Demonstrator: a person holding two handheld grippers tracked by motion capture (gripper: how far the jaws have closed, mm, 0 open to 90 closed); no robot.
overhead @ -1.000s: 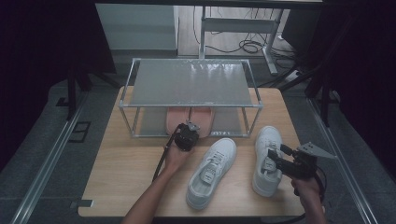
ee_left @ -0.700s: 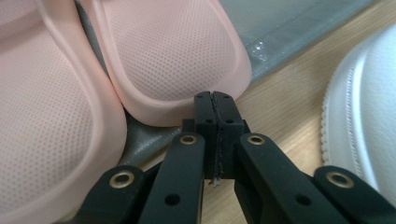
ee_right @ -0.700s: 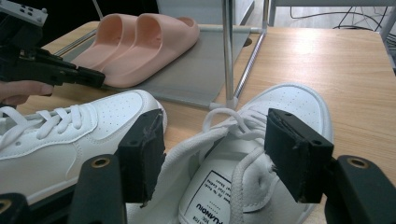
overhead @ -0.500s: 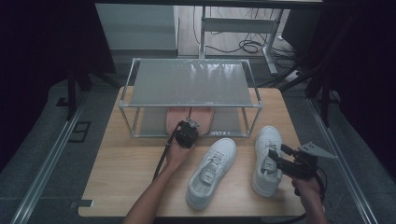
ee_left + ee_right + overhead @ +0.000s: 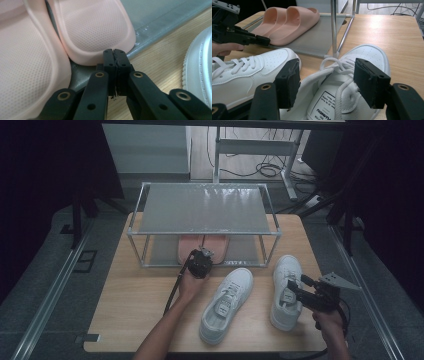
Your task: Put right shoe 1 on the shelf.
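On the wooden counter point(image 5: 140, 295) stands a low metal rack point(image 5: 205, 210) with a grey mesh top and a grey lower shelf. A pair of pink slippers point(image 5: 287, 21) lies on that lower shelf, side by side and touching.

The left gripper point(image 5: 201, 263) is at the front edge of the rack. In the left gripper view its jaws are pressed together with nothing between them, and their tips are just at the rounded end of one pink slipper point(image 5: 95, 30).

Two white sneakers lie on the counter in front of the rack. The left sneaker point(image 5: 226, 304) is tilted, its toe pointing toward the rack. The right sneaker point(image 5: 286, 290) lies near the right edge of the counter. The right gripper point(image 5: 306, 292) is over this shoe, and its jaws stand wide apart, one on each side of the laces and tongue. The tongue has a white label point(image 5: 326, 105) with black print; I can read "RUANOIU" or something near, the smaller words are too blurred.
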